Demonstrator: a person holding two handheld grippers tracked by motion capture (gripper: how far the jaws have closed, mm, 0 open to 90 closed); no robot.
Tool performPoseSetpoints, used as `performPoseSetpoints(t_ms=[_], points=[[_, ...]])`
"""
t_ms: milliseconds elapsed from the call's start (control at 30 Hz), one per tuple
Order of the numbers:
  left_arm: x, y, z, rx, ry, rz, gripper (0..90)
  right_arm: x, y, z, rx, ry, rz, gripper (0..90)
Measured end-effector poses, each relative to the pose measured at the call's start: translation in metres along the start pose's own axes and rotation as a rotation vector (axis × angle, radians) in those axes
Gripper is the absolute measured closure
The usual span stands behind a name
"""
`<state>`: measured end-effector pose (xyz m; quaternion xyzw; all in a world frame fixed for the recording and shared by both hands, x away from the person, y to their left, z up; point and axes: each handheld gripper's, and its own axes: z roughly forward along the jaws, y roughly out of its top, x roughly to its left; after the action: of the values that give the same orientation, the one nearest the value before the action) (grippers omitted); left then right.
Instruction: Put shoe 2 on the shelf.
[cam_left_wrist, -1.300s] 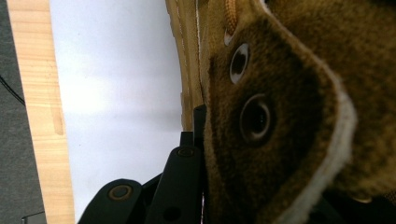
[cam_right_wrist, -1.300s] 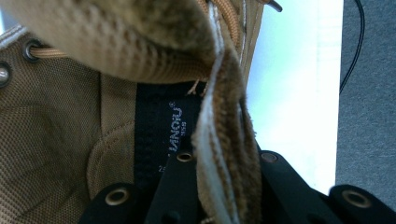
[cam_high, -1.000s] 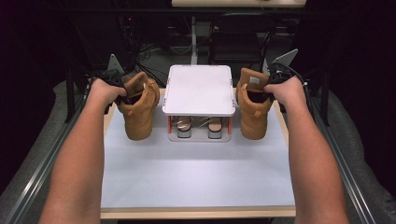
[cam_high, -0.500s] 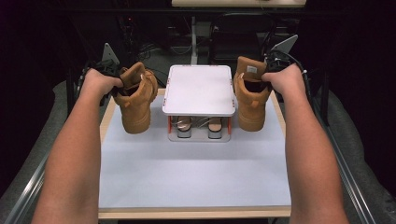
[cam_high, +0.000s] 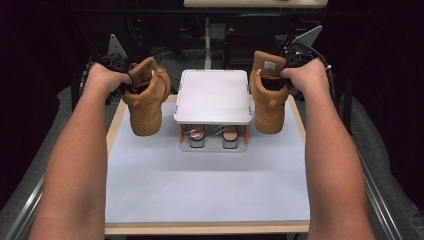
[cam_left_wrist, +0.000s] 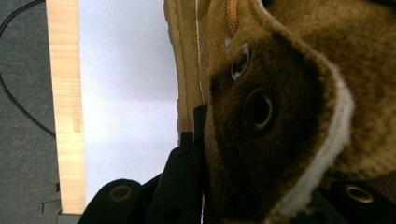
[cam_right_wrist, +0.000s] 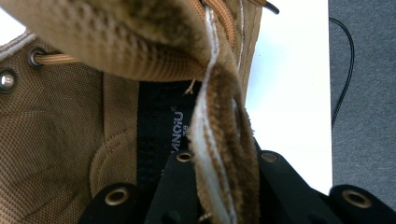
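Two tan lace-up boots hang in the air on either side of a small white-topped shoe rack (cam_high: 212, 95). My left gripper (cam_high: 122, 80) is shut on the collar of the left boot (cam_high: 145, 102), whose toe points toward me. In the left gripper view the suede collar (cam_left_wrist: 280, 116) with its metal eyelets sits pinched in the left gripper (cam_left_wrist: 219, 154). My right gripper (cam_high: 291, 62) is shut on the collar of the right boot (cam_high: 270, 97). The right gripper view has the collar edge (cam_right_wrist: 219, 140) clamped in the right gripper (cam_right_wrist: 224, 158), with the boot's lining to its left.
A pair of sandals (cam_high: 214, 135) sits on the rack's lower shelf. The rack stands at the back of a white mat (cam_high: 200, 185) on a wooden table (cam_high: 205, 229). Dark cables and frame rails surround the table.
Both hands have risen, lifting the two boots off the mat. The boots now hang higher beside the rack, each gripper holding its collar as before.
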<state>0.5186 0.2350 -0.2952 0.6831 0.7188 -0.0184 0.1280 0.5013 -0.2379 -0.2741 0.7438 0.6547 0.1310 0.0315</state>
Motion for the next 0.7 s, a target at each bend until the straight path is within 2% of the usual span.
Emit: performPoseSetpoints(t_ms=[433,700], points=[[-0.016,0.002,-0.019,-0.024,0.016,0.014,85.8,0.014,0.001,-0.022,-0.025,0.006,-0.015,85.4],[-0.034,0.005,-0.023,-0.039,-0.016,0.031,85.7,0.031,0.001,-0.025,-0.033,0.009,-0.032,85.3]])
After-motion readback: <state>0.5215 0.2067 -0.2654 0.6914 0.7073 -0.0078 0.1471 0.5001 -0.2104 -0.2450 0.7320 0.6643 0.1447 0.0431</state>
